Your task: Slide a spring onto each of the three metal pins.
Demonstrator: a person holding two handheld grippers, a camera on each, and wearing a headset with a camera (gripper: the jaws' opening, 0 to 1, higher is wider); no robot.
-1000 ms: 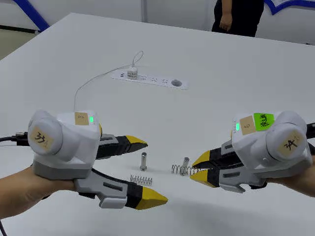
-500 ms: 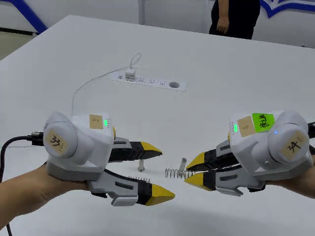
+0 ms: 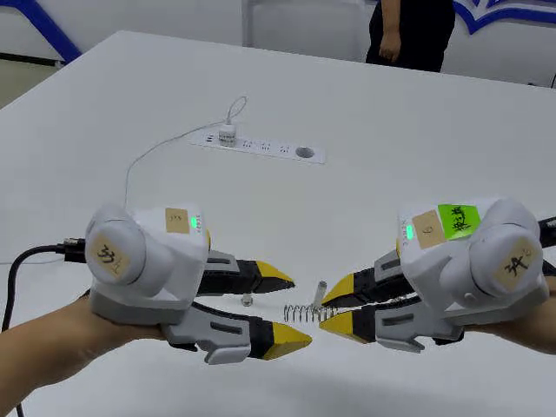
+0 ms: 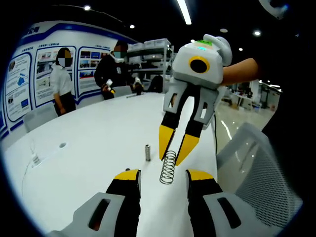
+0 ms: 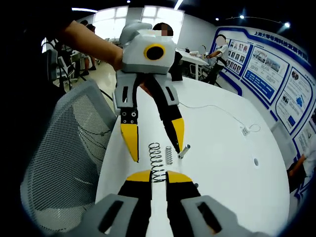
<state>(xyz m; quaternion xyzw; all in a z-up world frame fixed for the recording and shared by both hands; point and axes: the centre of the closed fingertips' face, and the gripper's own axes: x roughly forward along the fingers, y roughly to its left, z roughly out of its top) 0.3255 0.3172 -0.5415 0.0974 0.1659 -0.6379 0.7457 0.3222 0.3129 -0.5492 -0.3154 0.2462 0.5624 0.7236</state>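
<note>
My right gripper (image 3: 337, 305) is shut on one end of a thin wire spring (image 3: 301, 311), which sticks out level towards my left gripper (image 3: 285, 308). The left gripper is open, its yellow tips on either side of the spring's free end without touching it. In the left gripper view the spring (image 4: 169, 166) hangs between my jaws, with an upright metal pin (image 4: 147, 152) just beyond. A short pin (image 3: 248, 300) stands on the table between the left jaws; another pin (image 3: 320, 289) lies tilted near the right tips. In the right gripper view a second spring (image 5: 169, 154) lies by a pin (image 5: 183, 151).
A white power strip (image 3: 261, 146) with a plugged-in cable lies at the middle of the white table (image 3: 391, 156). A person (image 3: 408, 30) stands at the far edge. A mesh chair (image 5: 69, 148) sits beside the table's near edge.
My left gripper has moved right, bringing its open jaws around the spring's free end. The right gripper has shifted slightly left with the spring held in it.
</note>
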